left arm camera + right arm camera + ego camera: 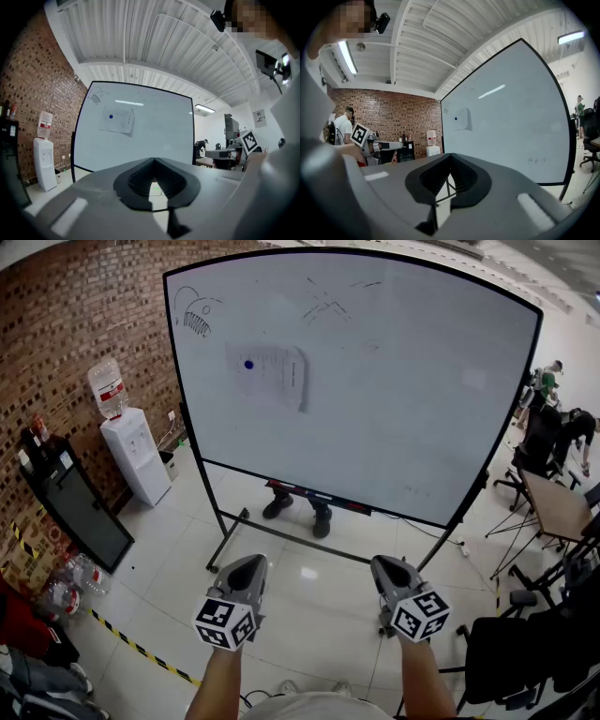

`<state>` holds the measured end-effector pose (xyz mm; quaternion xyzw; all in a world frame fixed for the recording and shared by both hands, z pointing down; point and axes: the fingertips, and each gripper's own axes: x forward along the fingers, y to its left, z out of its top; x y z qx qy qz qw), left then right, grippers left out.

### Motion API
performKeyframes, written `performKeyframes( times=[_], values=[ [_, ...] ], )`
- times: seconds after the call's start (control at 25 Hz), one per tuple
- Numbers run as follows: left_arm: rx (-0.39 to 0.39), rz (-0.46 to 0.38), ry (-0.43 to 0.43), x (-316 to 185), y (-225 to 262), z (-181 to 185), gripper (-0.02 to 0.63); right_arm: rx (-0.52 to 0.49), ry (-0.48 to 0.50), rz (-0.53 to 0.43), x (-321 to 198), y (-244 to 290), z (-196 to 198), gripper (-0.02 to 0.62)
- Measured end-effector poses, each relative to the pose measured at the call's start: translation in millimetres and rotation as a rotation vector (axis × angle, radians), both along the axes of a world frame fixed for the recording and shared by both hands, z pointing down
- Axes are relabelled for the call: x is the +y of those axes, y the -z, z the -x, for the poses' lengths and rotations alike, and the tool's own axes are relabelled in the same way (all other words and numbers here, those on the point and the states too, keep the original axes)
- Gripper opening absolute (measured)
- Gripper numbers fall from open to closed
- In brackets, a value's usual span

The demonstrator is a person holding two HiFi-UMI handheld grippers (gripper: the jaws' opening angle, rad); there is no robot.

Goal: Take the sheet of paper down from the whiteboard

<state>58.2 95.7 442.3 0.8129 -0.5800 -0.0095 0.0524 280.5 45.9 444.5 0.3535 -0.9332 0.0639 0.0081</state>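
Observation:
A sheet of paper hangs on the upper left of the whiteboard, pinned by a blue round magnet. In the left gripper view the paper shows far ahead with the magnet on it. From the right gripper view the paper is seen at an angle. My left gripper and right gripper are held level, side by side, well short of the board. Both are shut with nothing between the jaws.
The whiteboard's stand reaches onto the tiled floor, and someone's shoes show behind it. A water dispenser and a black cabinet stand by the brick wall at left. Chairs and a table with people are at right.

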Motion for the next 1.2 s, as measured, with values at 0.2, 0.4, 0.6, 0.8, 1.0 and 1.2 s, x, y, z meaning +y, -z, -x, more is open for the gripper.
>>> performKeyframes(
  times=[0.2, 0.4, 0.6, 0.8, 1.0, 1.2],
  values=[
    [0.003, -0.006, 0.023, 10, -3, 45, 0.003, 0.003, 0.013, -0.007, 0, 2, 42, 0.006],
    [0.031, -0.004, 0.083, 13, -9, 94, 0.003, 0.026, 0.056, -0.01, -11, 3, 85, 0.006],
    [0.056, 0.001, 0.138, 5, -18, 124, 0.003, 0.048, 0.112, -0.016, -29, 2, 117, 0.006],
    [0.046, 0.019, 0.163, -30, -26, 140, 0.003, 0.033, 0.143, -0.024, -70, 0, 137, 0.006],
    [0.014, 0.015, 0.187, -95, -21, 151, 0.003, 0.007, 0.168, -0.053, -138, 8, 152, 0.006],
    [-0.007, 0.002, 0.179, -169, -10, 145, 0.003, -0.012, 0.2, -0.1, -210, 33, 165, 0.006]
  ],
)
